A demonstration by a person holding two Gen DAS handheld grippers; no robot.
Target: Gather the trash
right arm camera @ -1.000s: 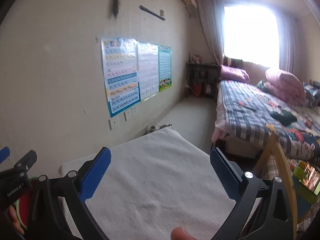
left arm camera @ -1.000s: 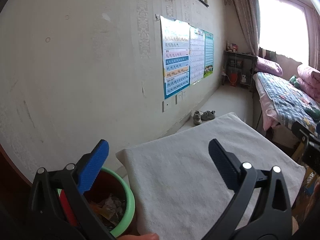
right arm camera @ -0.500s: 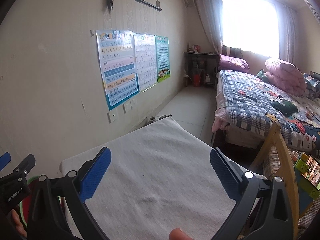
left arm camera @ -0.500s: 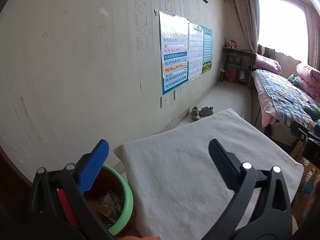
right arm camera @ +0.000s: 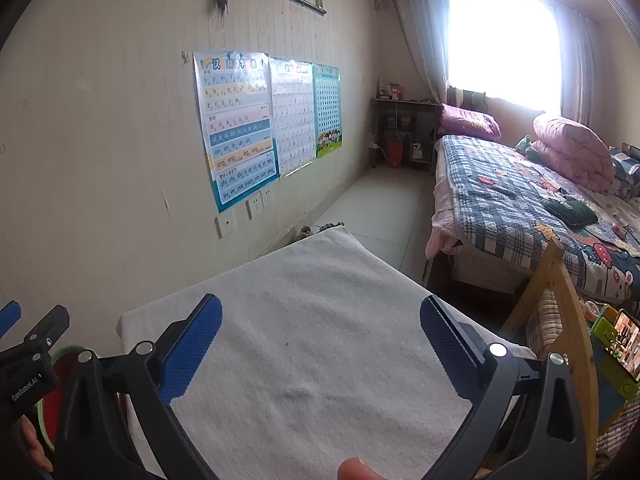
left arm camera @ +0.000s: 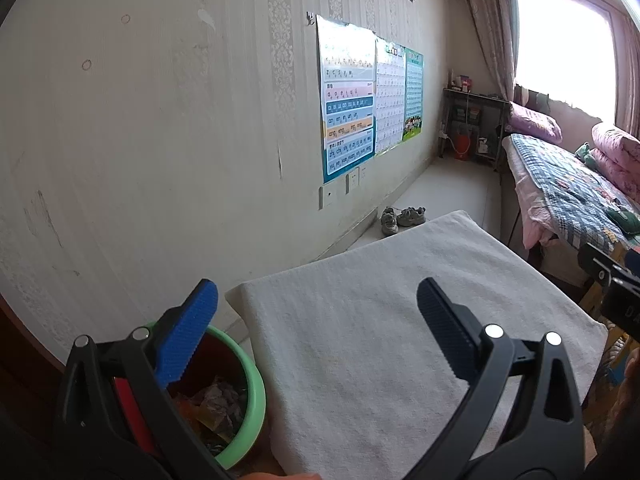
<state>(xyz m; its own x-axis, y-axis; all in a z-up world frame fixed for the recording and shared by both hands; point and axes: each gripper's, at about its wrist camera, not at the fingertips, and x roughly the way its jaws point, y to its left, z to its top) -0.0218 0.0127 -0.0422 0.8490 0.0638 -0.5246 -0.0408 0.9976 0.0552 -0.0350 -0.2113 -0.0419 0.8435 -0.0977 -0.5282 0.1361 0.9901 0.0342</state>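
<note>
Green-rimmed bin (left arm camera: 256, 400) with crumpled trash (left arm camera: 218, 400) sits low left, under the left gripper's (left arm camera: 316, 320) left finger, beside the white towel (left arm camera: 380, 340); jaws wide apart, empty.

Right wrist view: right gripper (right arm camera: 320, 336) spread over bare towel; bin at far left edge.

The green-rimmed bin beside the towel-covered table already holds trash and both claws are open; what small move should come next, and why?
Probably tilt both claws down to scan for remaining litter. The left claw and the right claw are open and hold nothing, the white towel shows no trash, and the bin already holds crumpled wrappers. The floor near the table is mostly out of view.
</note>
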